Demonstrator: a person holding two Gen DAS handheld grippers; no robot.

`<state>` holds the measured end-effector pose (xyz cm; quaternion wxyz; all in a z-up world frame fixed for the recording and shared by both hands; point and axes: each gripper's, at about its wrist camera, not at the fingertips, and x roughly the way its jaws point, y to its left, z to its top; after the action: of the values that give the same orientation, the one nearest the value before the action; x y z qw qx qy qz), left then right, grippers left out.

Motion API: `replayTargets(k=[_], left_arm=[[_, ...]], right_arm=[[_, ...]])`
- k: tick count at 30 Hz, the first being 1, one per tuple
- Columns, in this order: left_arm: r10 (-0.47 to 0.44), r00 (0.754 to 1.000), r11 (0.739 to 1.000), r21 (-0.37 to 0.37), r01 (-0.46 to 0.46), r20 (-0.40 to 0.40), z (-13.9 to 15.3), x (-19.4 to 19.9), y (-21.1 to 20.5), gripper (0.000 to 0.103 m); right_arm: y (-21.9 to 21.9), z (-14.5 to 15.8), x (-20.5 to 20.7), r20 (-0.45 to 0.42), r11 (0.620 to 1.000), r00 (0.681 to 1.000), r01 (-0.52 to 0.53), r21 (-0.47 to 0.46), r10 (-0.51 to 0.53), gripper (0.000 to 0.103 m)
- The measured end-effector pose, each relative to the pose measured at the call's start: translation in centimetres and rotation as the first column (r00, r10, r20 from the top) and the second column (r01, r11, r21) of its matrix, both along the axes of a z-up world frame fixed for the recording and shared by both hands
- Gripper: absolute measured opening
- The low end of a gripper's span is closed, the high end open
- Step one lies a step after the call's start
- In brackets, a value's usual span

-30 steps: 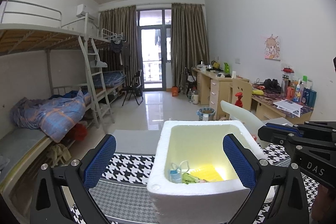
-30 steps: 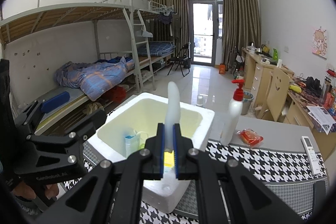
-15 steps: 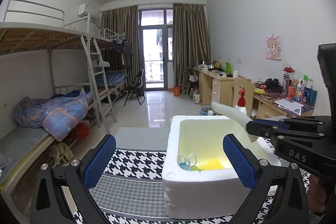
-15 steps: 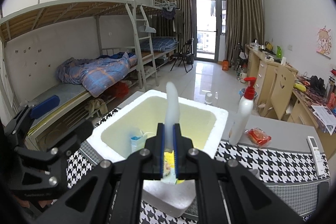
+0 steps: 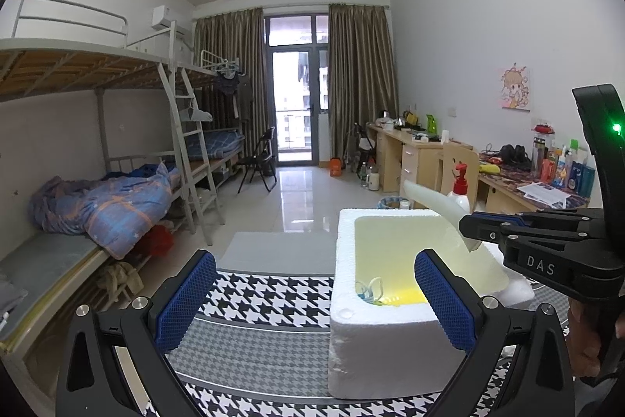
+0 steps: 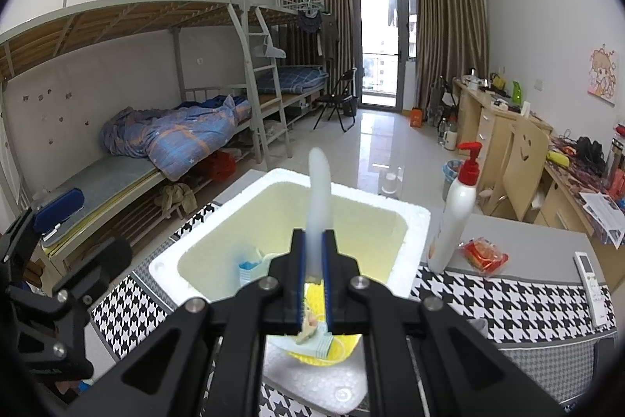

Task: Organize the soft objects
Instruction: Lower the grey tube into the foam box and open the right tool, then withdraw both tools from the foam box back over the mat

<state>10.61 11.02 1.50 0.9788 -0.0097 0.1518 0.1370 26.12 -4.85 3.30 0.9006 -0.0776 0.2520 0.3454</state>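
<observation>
A white foam box [image 5: 375,331] stands on the houndstooth table cloth; it also shows in the right wrist view [image 6: 414,221]. Inside lie yellow items [image 6: 340,354], a blue-and-white packet [image 6: 250,266] and loose cords [image 5: 369,290]. My right gripper [image 6: 313,284] is shut on a long pale translucent soft strip [image 6: 319,190] and holds it upright over the box; in the left wrist view the strip [image 5: 433,200] slants over the box's right rim. My left gripper [image 5: 312,299] is open and empty, left of and in front of the box.
A white pump bottle with a red top [image 6: 455,210] stands right of the box, with a red packet [image 6: 484,253] and a white remote [image 6: 591,284] further right. Bunk beds [image 5: 97,206] stand at left, desks and a wooden chair [image 6: 519,167] at right.
My left gripper has drawn back and left from the box, which sat between its fingers before. My right gripper, still shut on the strip, has moved closer over the box.
</observation>
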Motion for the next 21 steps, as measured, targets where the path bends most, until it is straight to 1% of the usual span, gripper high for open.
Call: replayTargets(k=[1, 2, 3, 4, 5, 6, 7, 11, 20, 21], left_arm=[[0.002, 1.0, 1.0, 0.001, -0.002, -0.001, 0.0, 0.0, 0.0, 0.102], [0.003, 1.0, 1.0, 0.003, -0.003, -0.002, 0.1, -0.1, -0.1, 0.102], [0.006, 1.0, 1.0, 0.007, -0.006, -0.005, 0.1, -0.2, -0.2, 0.102], [0.01, 1.0, 1.0, 0.01, -0.01, -0.007, 0.1, -0.3, -0.3, 0.102], [0.014, 1.0, 1.0, 0.013, -0.014, -0.009, 0.2, -0.3, -0.5, 0.102], [0.014, 1.0, 1.0, 0.014, -0.014, -0.01, 0.2, -0.4, -0.6, 0.102], [0.015, 1.0, 1.0, 0.017, -0.015, -0.01, 0.3, -0.6, -0.7, 0.102], [0.021, 1.0, 0.999, 0.024, -0.021, -0.007, 0.4, -1.1, -1.0, 0.102], [0.03, 1.0, 0.999, 0.024, -0.03, 0.0, 0.7, -1.5, -1.2, 0.102], [0.031, 1.0, 0.999, 0.022, -0.031, 0.001, 0.8, -1.5, -1.3, 0.102]], right_arm=[[0.0, 0.0, 0.0, -0.001, 1.0, 1.0, -0.008, 0.004, 0.008, 0.019], [-0.1, 0.0, -0.1, 0.0, 1.0, 1.0, -0.008, 0.008, 0.008, 0.022], [-0.2, 0.1, -0.1, 0.001, 1.0, 1.0, -0.008, 0.009, 0.008, 0.03], [-0.2, 0.1, -0.2, 0.005, 1.0, 1.0, -0.011, 0.011, 0.011, 0.043], [-0.2, 0.2, -0.4, 0.013, 1.0, 1.0, -0.017, 0.015, 0.017, 0.051], [-0.3, 0.2, -0.6, 0.022, 1.0, 1.0, -0.021, 0.019, 0.02, 0.066], [-0.5, 0.4, -0.9, 0.04, 0.999, 0.999, -0.023, 0.029, 0.022, 0.071], [-0.9, 0.7, -1.0, 0.03, 0.998, 0.999, -0.037, 0.043, 0.035, 0.071], [-2.5, 1.1, -1.6, 0.051, 0.998, 0.998, -0.039, 0.058, 0.036, 0.071], [-2.7, 1.0, -1.7, 0.053, 0.997, 0.998, -0.041, 0.062, 0.037, 0.072]])
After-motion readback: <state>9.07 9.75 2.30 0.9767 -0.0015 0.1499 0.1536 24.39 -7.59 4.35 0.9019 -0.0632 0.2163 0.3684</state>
